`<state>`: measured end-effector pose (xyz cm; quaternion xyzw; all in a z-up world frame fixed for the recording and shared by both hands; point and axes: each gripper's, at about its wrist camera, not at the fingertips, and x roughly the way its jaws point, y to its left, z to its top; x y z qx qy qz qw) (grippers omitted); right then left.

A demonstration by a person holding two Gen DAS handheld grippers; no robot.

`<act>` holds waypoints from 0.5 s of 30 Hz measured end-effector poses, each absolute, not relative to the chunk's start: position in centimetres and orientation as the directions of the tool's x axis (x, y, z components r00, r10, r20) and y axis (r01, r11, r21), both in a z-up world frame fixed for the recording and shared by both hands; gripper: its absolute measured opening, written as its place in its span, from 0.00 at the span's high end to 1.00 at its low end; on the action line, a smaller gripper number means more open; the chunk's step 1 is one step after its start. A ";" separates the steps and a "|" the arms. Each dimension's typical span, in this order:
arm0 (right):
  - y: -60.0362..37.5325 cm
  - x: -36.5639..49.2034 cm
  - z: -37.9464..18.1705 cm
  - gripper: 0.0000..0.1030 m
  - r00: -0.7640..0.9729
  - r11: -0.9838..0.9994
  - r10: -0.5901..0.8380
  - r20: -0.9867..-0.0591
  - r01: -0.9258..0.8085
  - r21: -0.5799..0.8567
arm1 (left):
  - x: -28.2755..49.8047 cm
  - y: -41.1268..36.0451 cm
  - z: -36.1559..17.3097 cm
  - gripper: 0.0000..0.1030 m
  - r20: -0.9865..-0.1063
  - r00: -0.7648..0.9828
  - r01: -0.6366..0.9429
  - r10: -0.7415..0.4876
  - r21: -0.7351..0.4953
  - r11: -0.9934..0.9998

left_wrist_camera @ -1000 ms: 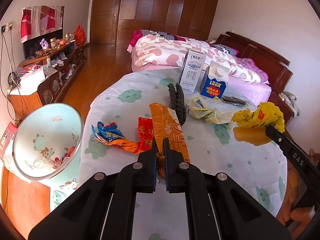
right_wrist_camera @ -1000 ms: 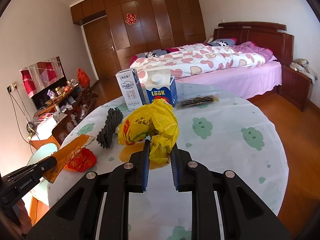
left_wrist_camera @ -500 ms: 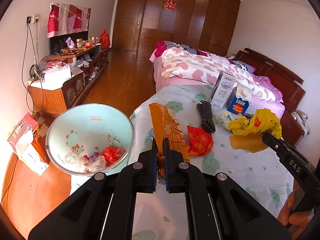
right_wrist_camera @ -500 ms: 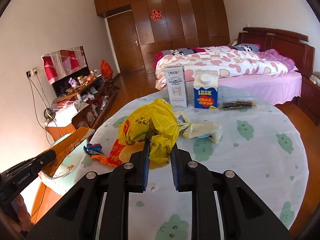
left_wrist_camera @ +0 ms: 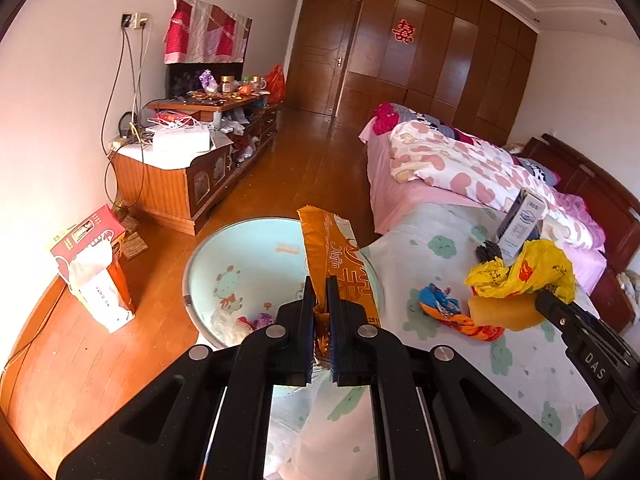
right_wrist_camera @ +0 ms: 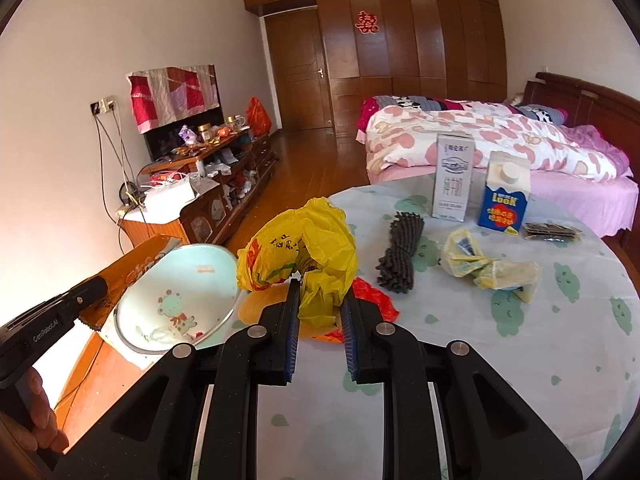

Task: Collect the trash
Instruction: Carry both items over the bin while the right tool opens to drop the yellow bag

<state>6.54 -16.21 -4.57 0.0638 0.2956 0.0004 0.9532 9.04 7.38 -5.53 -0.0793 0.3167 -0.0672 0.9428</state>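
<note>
The left gripper (left_wrist_camera: 320, 304) is clamped tight on an orange wrapper (left_wrist_camera: 332, 256), which stands above the rim of the pale blue bin (left_wrist_camera: 240, 264) beside the table (right_wrist_camera: 520, 360). The right gripper (right_wrist_camera: 320, 312) pinches a crumpled yellow plastic bag (right_wrist_camera: 304, 248) over the table's near edge. On the cloth lie a red wrapper (right_wrist_camera: 376, 300), two cartons (right_wrist_camera: 504, 196) and a dark ribbed bundle (right_wrist_camera: 400, 256).

Far ahead stands a bed (right_wrist_camera: 500, 148) with a heart-patterned quilt, a wooden wardrobe (right_wrist_camera: 400, 40) behind it; off left, a cluttered cabinet (left_wrist_camera: 192, 168) against the wall.
</note>
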 end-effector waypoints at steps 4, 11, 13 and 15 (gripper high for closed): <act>-14.0 8.2 -5.1 0.81 0.811 0.994 0.066 -0.582 0.001 0.113 | 9.9 9.2 -6.1 0.95 -0.597 0.792 0.017 -0.127 -0.186 0.982; -10.6 10.6 -6.2 0.81 0.784 0.992 0.111 -0.611 -0.055 0.111 | 11.2 11.5 -7.4 0.95 -0.630 0.769 -0.034 -0.107 -0.207 0.978; -9.9 11.2 -6.5 0.81 0.776 0.992 0.116 -0.620 -0.064 0.107 | 11.4 11.8 -7.7 0.95 -0.636 0.764 -0.037 -0.108 -0.211 0.977; -8.8 12.0 -7.0 0.81 0.764 0.992 0.122 -0.634 -0.074 0.101 | 11.6 12.0 -8.0 0.95 -0.642 0.759 -0.039 -0.109 -0.213 0.976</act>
